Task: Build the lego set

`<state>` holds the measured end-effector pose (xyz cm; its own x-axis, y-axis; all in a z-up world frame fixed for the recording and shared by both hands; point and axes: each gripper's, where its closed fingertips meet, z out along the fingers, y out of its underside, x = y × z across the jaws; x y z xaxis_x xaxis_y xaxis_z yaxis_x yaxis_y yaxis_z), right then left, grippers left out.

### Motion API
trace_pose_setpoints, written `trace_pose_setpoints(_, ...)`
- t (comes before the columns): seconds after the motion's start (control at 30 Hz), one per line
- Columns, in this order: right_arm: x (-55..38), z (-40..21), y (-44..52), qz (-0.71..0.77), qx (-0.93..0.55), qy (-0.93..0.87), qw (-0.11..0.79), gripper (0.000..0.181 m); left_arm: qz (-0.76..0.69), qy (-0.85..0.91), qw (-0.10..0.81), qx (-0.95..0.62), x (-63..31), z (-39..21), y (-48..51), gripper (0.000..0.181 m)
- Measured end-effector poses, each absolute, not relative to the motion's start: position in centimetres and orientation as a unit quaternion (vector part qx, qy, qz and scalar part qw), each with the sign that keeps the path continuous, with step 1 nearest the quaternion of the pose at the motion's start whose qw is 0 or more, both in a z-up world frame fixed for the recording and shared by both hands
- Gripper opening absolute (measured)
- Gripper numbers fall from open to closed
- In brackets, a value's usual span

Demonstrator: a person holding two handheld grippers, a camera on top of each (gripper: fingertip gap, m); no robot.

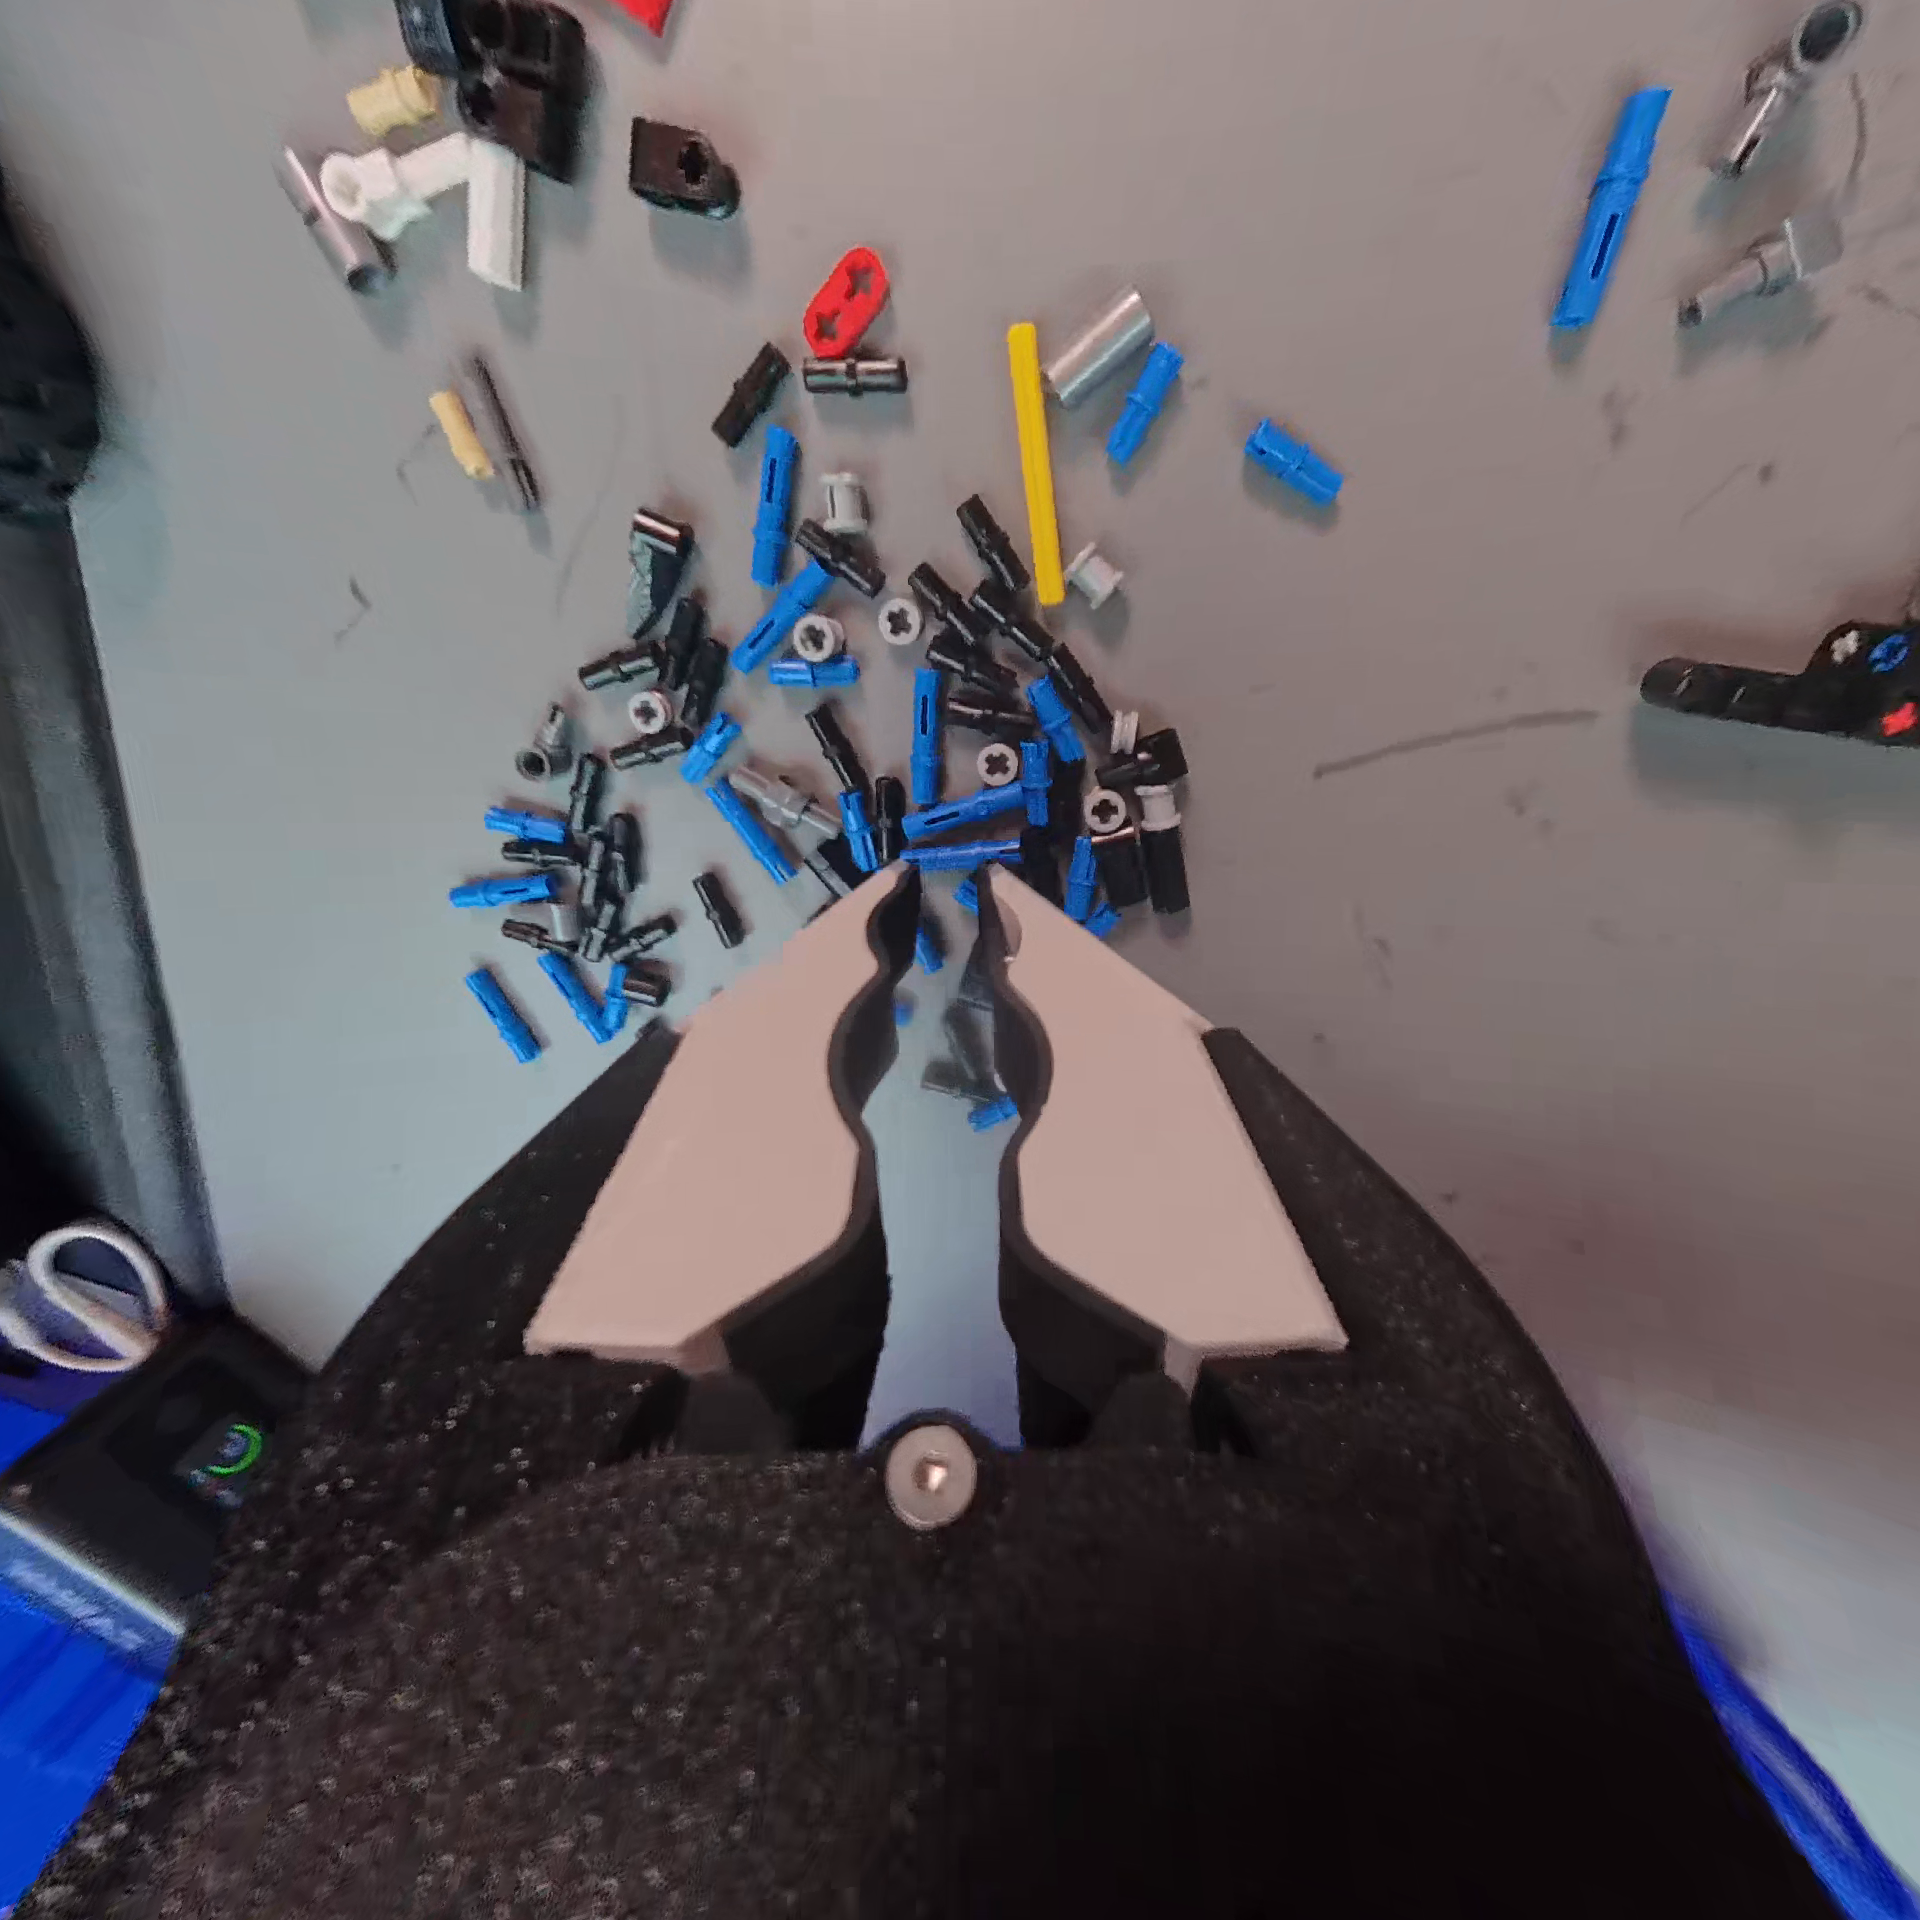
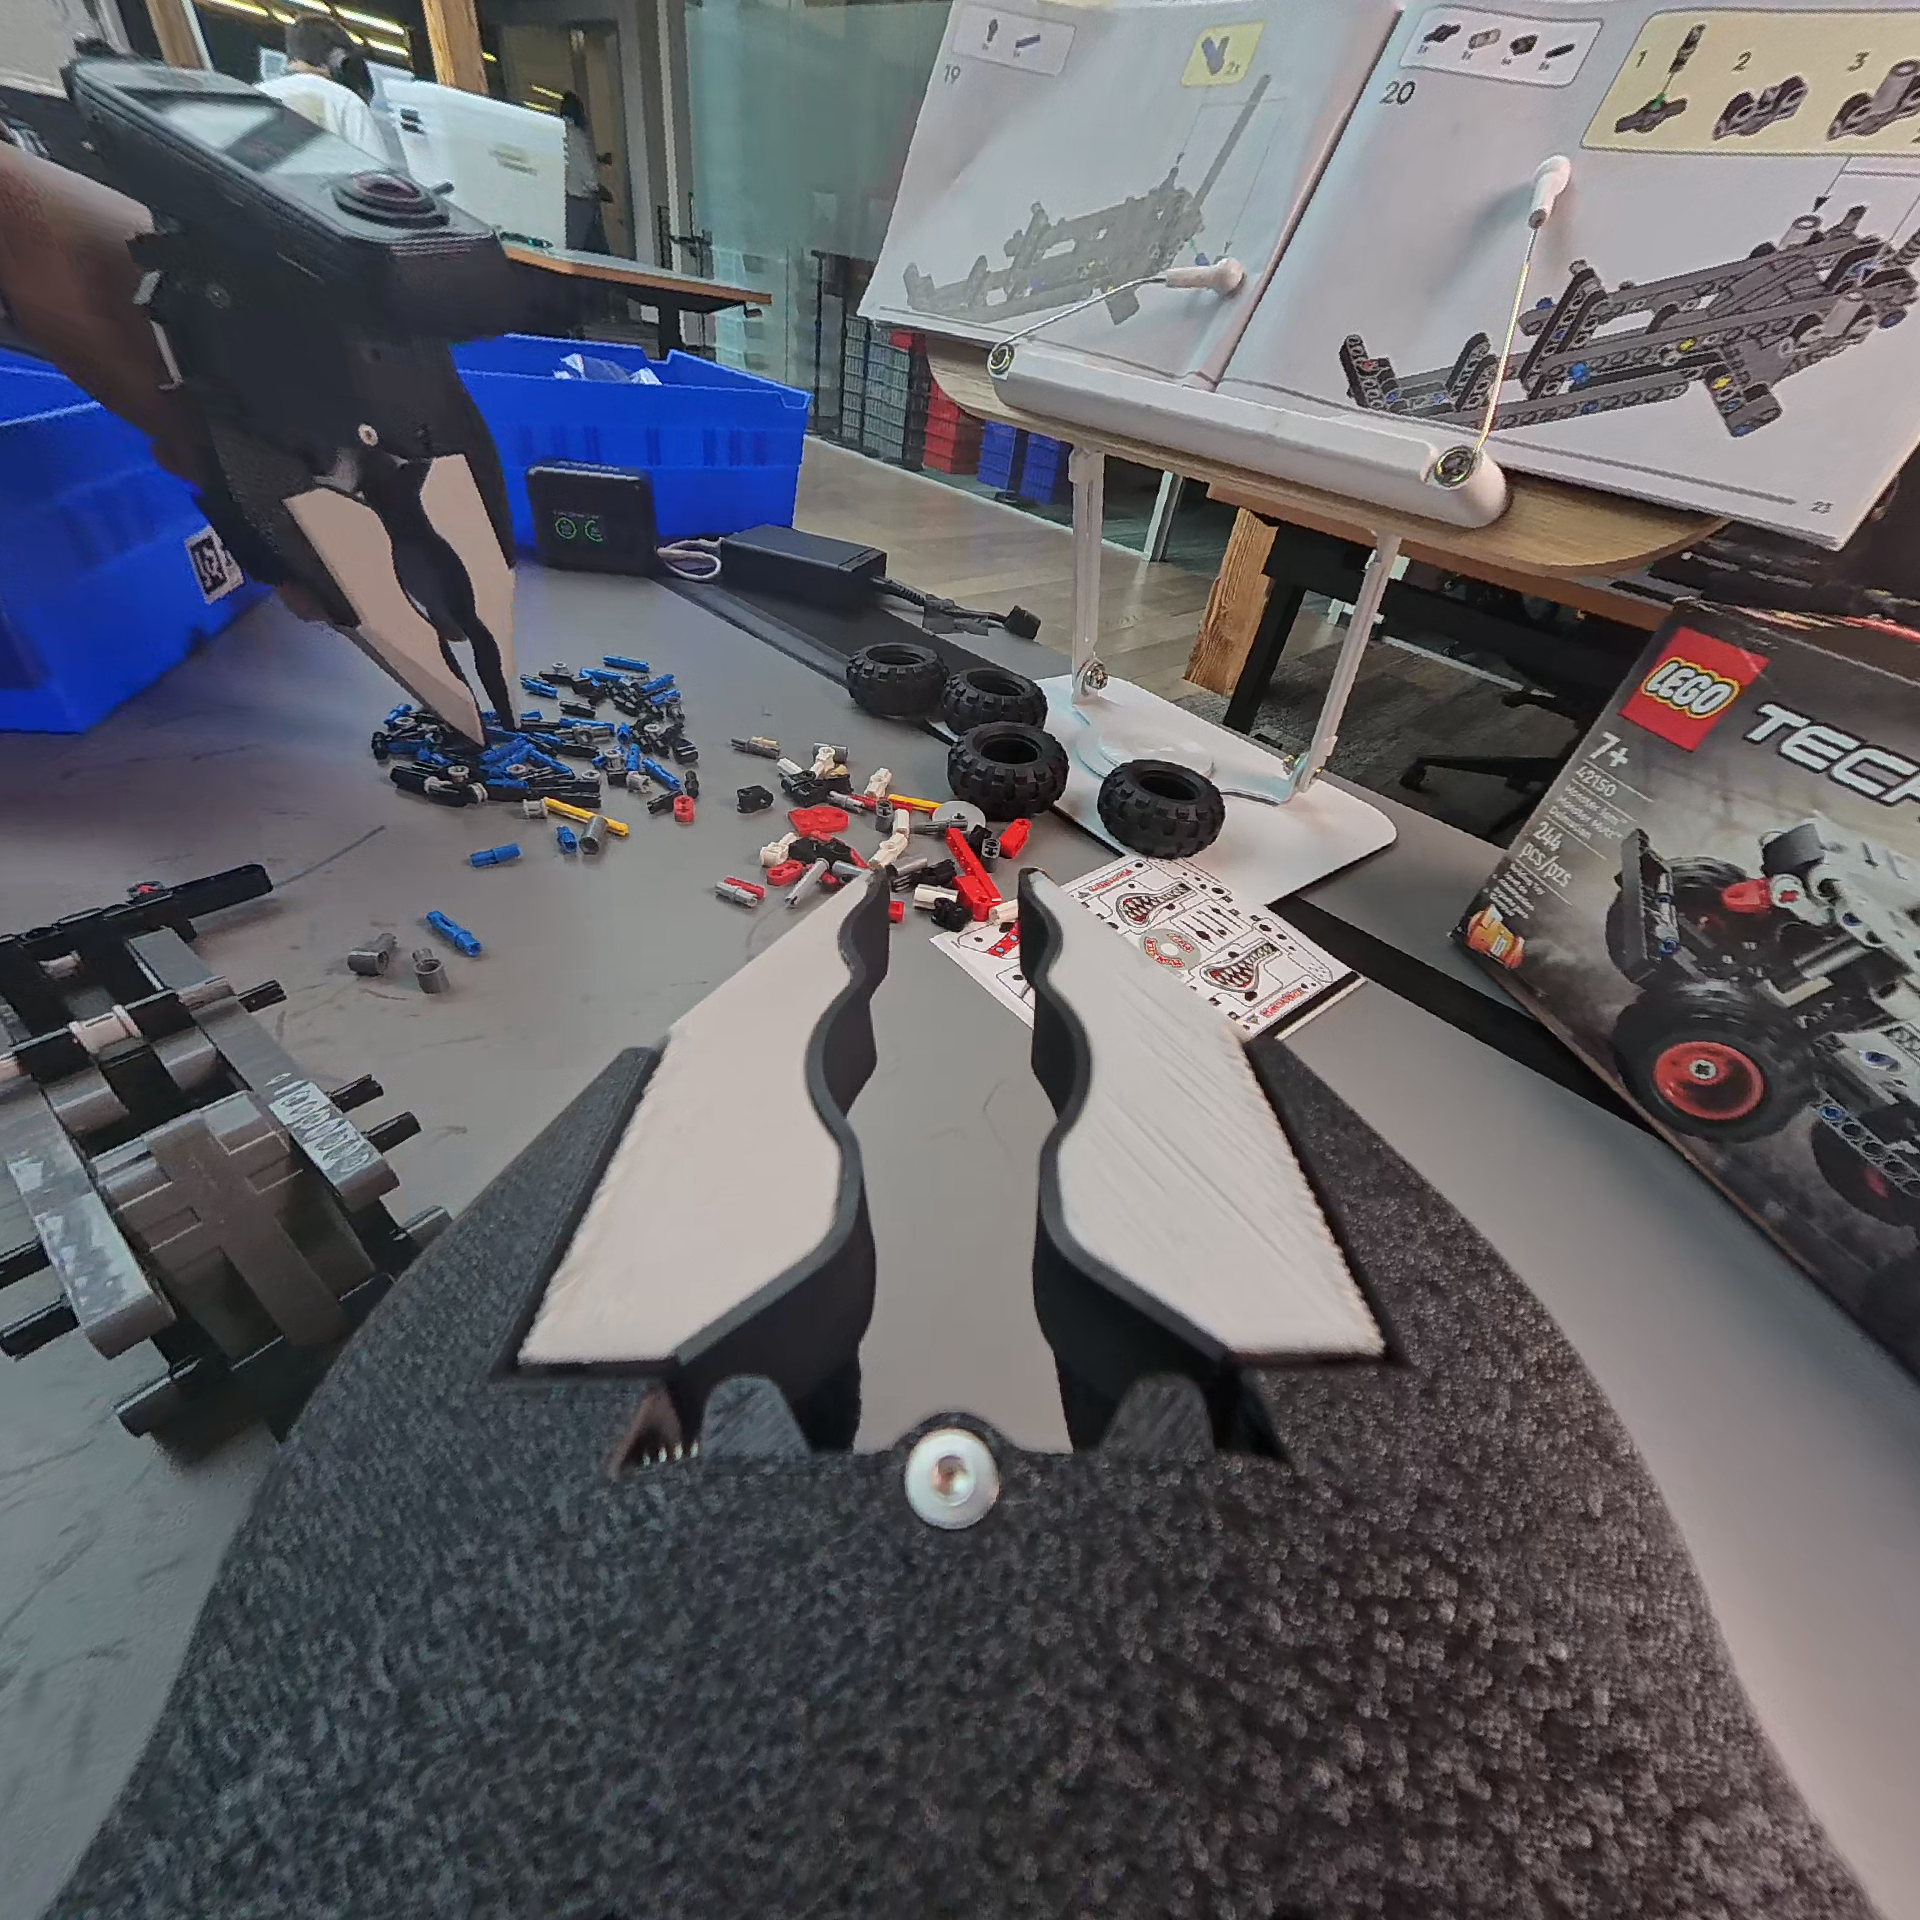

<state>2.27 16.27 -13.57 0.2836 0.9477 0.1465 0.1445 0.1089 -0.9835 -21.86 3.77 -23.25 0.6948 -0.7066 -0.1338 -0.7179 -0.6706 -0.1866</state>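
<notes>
A pile of blue and black pins [image 1: 831, 727] lies on the grey table [image 1: 1455, 935]. My left gripper [image 1: 945, 871] points down into the near edge of this pile, its jaws only narrowly apart, with nothing visibly held. The right wrist view shows this gripper [image 2: 497, 727] with its tips down at the pile [image 2: 540, 738]. My right gripper [image 2: 954, 883] is open and empty, above the table near a cluster of red, white and black parts [image 2: 883, 842]. The partly built grey and black chassis [image 2: 177, 1122] lies at the left.
A yellow axle [image 1: 1036, 462] lies beyond the pile. Several black tyres [image 2: 1006, 767], a sticker sheet [image 2: 1174, 945] and the set's box [image 2: 1766, 935] are to the right. An instruction booklet [image 2: 1455, 260] rests on a white stand. Blue bins [image 2: 644, 436] stand behind. The gap from one gripper's tips to the other's is roughly 30 cm. The yellow axle [image 1: 1036, 462] is closer to my left gripper, around 7 cm from its tips; the right tips are 20 cm off. It turns up in the right wrist view [image 2: 582, 812] as well.
</notes>
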Motion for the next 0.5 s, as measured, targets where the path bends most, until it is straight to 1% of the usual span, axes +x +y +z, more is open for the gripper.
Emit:
trace_pose_setpoints(0.2, 2.28, -13.68, 16.32, 0.353, -0.566, -0.484, 0.566, 0.024, 0.045, 0.498, 0.112, -0.859, -21.76, -23.18, 4.13, 0.011)
trace_pose_setpoints(0.5, 2.18, -14.16, 16.26, 0.342, -0.565, -0.497, 0.563, 0.024, 0.017, 0.55, 0.068, -0.832, -21.92, -23.46, 3.52, 0.007)
